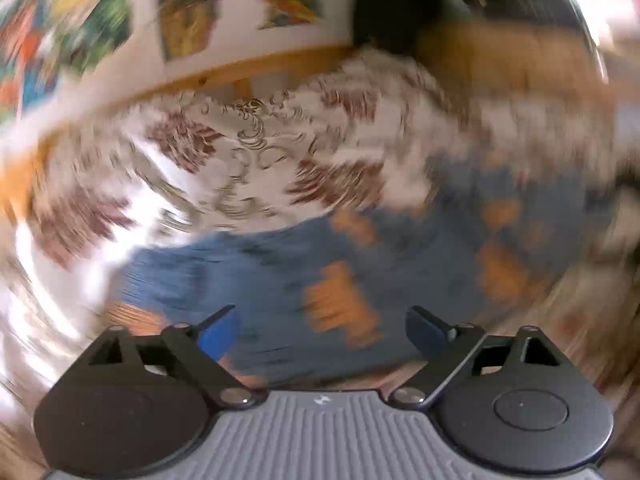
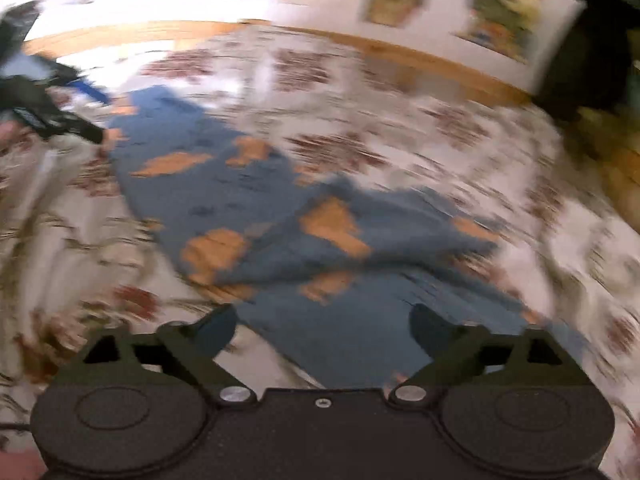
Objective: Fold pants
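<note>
Blue fabric pants with orange patches (image 2: 280, 216), spread on a white bedcover printed with brown-red floral motifs (image 2: 420, 128); one part laid long and fairly flat toward the far left of the cover, the nearer part rumpled, with a raised crease running across it. Pale wooden bed rail (image 2: 120, 36) along the far edge of the bedcover, colourful posters (image 2: 460, 0) on the wall beyond. Both views heavily motion-blurred, so fine detail of hems and waistband not legible.

Left gripper (image 1: 324, 328): jaws spread wide, nothing between them, poised just above the pants near one end; blue pad visible on one fingertip (image 1: 218, 338). Also seen from the right wrist view at the far left end of the pants (image 2: 52, 116), close to the cloth; contact not determinable.

Right gripper (image 2: 324, 330): jaws likewise wide apart and empty, directly over the near end of the pants, beside the rumpled crease.

Stage, as judged: approach to a grasp, fold not yet made.

Risks, as judged:
- Pinching only the top layer at the crease, leaving the lower layer behind and giving a skewed fold.
- Catching bedcover together with the pants, given soft cloth on soft cloth.
- Uneven grasp points at the two ends, dragging the flat part out of line.
</note>
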